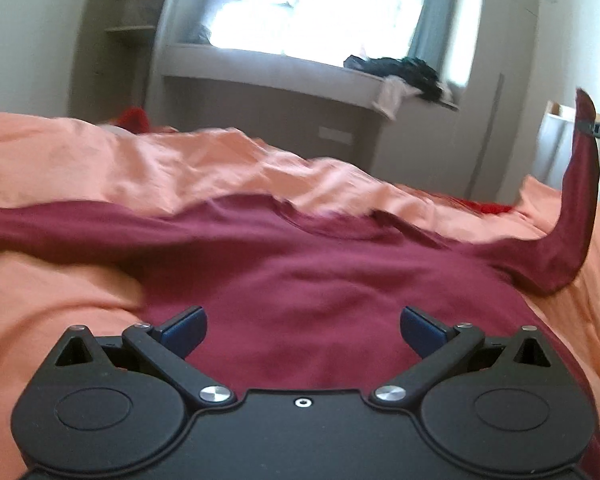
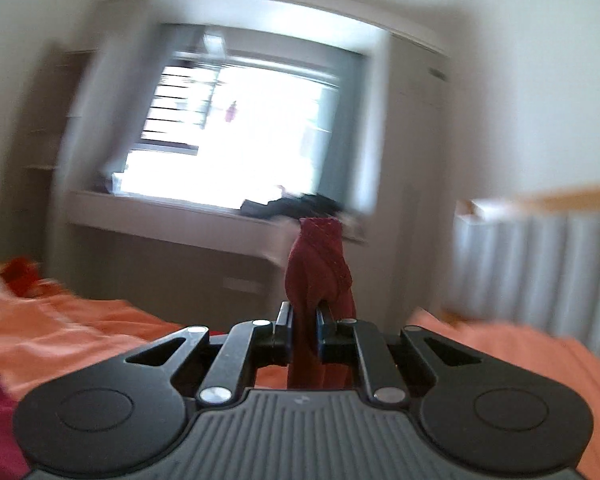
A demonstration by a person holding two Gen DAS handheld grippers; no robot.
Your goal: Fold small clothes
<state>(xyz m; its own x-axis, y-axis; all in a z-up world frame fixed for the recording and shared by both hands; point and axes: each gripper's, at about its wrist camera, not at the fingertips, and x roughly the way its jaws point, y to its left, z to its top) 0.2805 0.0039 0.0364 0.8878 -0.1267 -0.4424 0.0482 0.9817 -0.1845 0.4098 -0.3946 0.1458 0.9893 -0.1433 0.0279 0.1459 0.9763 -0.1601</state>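
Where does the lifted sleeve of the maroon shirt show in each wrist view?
Left wrist: the sleeve rises at the far right, pinched near its tip.
Right wrist: sleeve centre, clamped in the right gripper.
Shared landmark: dark clothes on the window ledge.

Orange duvet, bright window, dark clothes pile on sill

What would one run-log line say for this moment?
garment: maroon top on orange bedding | right gripper: shut on sleeve, lifted | left gripper: open above top
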